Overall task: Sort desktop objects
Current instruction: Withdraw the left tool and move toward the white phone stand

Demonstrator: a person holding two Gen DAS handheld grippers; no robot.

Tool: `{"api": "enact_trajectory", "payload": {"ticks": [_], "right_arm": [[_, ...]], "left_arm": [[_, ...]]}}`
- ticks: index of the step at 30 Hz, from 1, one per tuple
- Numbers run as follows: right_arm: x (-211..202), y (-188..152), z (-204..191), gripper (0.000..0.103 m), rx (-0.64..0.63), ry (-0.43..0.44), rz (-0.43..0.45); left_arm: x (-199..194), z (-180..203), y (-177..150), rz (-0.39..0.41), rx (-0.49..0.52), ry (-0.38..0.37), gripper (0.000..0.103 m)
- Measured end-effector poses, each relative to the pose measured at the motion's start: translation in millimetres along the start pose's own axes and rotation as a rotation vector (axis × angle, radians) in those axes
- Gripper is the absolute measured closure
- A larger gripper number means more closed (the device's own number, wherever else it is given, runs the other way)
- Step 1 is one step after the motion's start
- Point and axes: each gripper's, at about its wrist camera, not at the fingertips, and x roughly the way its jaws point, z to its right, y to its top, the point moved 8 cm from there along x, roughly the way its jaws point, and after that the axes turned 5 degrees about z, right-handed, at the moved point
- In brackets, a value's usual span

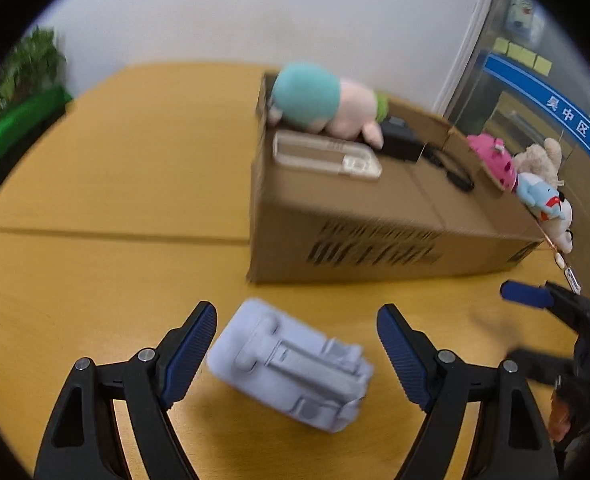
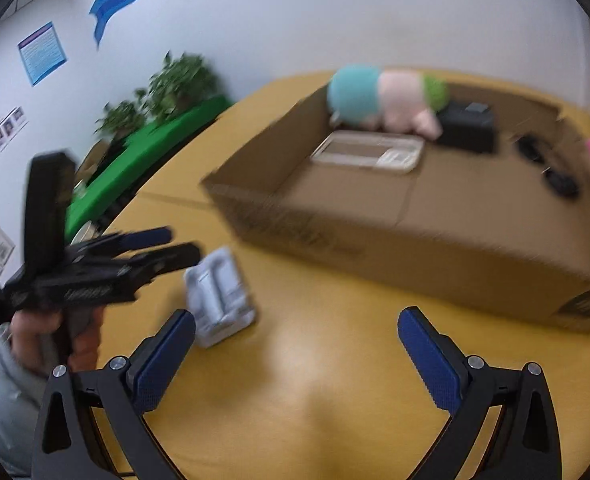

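A pale lavender plastic case (image 1: pixel 291 364) lies on the yellow table (image 1: pixel 115 184), between the open jaws of my left gripper (image 1: pixel 297 330), not gripped. It also shows in the right wrist view (image 2: pixel 219 296), left of my right gripper (image 2: pixel 297 334), which is open and empty over bare table. A cardboard box (image 1: pixel 375 240) stands behind; it holds a teal-and-pink plush (image 1: pixel 323 100), a clear phone case (image 1: pixel 327 154), a black device (image 1: pixel 399 140) and a black cable (image 1: pixel 455 172).
Small plush toys (image 1: pixel 535 176) hang on the box's right flap. My right gripper shows at the right edge of the left wrist view (image 1: pixel 535 296). Potted plants (image 2: pixel 175 84) and a green surface (image 2: pixel 147 148) lie beyond the table's far left edge.
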Motion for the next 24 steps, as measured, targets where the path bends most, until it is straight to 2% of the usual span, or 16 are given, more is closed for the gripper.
{"api": "enact_trajectory", "payload": {"ticks": [3,4,5,9,10,12,15,18,21,24], "right_arm": [[27,-25,-13,0.0,0.01,0.044,-0.078],[34,-35,-17,0.0,0.0,0.051,-0.105],[37,-38,-19,0.0,-0.006,0.052,-0.116],[42,-54,-26,0.0,-0.034,0.063,-0.143],[42,-57,-27,0.0,-0.043,0.064,-0.146],[41,-58,-29,0.0,-0.061,0.062,-0.149],[40,-64,-30,0.0,-0.105,0.047,-0.143],[40,-69,-31,0.002,-0.128,0.043,-0.149],[38,-77,-28,0.014,-0.178,0.02,-0.146],[28,-84,-13,0.036,-0.256,-0.078,-0.133]], "left_arm": [[22,-18,-16,-0.08,-0.037,0.013,0.024],[25,-21,-20,-0.097,-0.053,0.011,0.033],[28,-23,-24,-0.119,-0.075,0.0,0.036],[26,-21,-32,-0.104,-0.098,-0.022,0.04],[25,-20,-33,-0.102,-0.108,-0.027,0.044],[25,-14,-36,-0.107,-0.131,-0.037,0.049],[24,3,-43,-0.129,-0.133,-0.047,0.051],[26,32,-51,-0.149,-0.125,-0.098,0.053],[33,67,-56,-0.176,-0.124,-0.175,0.056],[41,97,-60,-0.216,-0.107,-0.245,0.059]]}}
